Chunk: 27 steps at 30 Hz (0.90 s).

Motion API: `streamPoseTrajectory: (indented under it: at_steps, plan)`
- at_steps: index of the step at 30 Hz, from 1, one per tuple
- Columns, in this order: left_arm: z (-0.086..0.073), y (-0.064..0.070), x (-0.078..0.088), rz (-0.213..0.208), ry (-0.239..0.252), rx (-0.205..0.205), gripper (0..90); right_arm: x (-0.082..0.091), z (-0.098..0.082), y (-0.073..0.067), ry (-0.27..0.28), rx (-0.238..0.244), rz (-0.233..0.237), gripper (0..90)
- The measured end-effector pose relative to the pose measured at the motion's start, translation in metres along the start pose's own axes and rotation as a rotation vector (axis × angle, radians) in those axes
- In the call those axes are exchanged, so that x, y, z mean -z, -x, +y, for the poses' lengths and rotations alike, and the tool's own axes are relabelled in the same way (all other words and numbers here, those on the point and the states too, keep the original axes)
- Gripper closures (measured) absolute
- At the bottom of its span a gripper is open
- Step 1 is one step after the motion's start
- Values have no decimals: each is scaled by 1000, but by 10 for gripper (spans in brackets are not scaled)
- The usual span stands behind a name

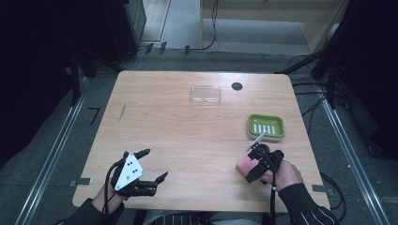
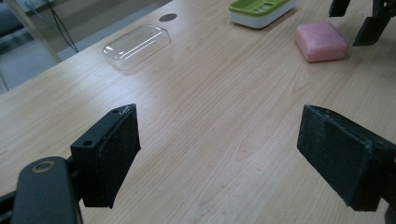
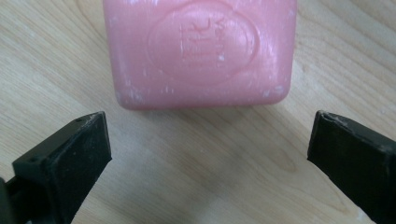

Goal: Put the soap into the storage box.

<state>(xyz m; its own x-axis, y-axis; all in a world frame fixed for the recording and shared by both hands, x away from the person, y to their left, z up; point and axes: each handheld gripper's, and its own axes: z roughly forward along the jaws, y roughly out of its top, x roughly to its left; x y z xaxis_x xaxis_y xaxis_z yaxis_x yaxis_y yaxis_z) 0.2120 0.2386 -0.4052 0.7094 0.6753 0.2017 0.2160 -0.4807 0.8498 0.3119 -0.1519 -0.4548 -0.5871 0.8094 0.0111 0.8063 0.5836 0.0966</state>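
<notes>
A pink bar of soap [image 1: 243, 165] lies flat on the wooden table [image 1: 187, 136], near its front right. My right gripper [image 1: 252, 164] is open and sits just behind the bar. In the right gripper view the soap [image 3: 201, 51] lies a little beyond the jaw tips of the right gripper [image 3: 210, 154], with nothing between them. My left gripper [image 1: 155, 164] stands open over the front left of the table, holding nothing. From the left gripper [image 2: 219, 158] I see the soap [image 2: 321, 41] and the right gripper [image 2: 357, 18] far off.
A green soap dish [image 1: 266, 126] on a white base sits just beyond the soap. A clear plastic lid [image 1: 205, 93] lies at the back middle, next to a round black cable hole [image 1: 237, 86]. Both also appear in the left gripper view: dish [image 2: 261, 9], lid [image 2: 136, 45].
</notes>
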Motion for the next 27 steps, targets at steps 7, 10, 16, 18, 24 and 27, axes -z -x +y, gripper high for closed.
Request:
streamPoseTrajectory:
  at_steps: [7, 10, 16, 18, 24, 27]
  plan:
    - [0, 0, 0, 1, 1, 1, 140, 0, 9, -1, 7, 16, 13, 0]
    - [0, 0, 0, 1, 1, 1, 140, -1, 11, -1, 4, 20, 17, 0]
    - [0, 0, 0, 0, 0, 0, 140, -5, 21, -1, 3, 25, 33, 0]
    - [0, 0, 0, 1, -1, -1, 140, -6, 24, -1, -1, 25, 39, 0]
    - [0, 0, 0, 1, 0, 1, 140, -12, 33, 0, -16, 25, 40, 0]
    - [0, 0, 0, 1, 1, 1, 140, -15, 38, 0, -20, 23, 38, 0]
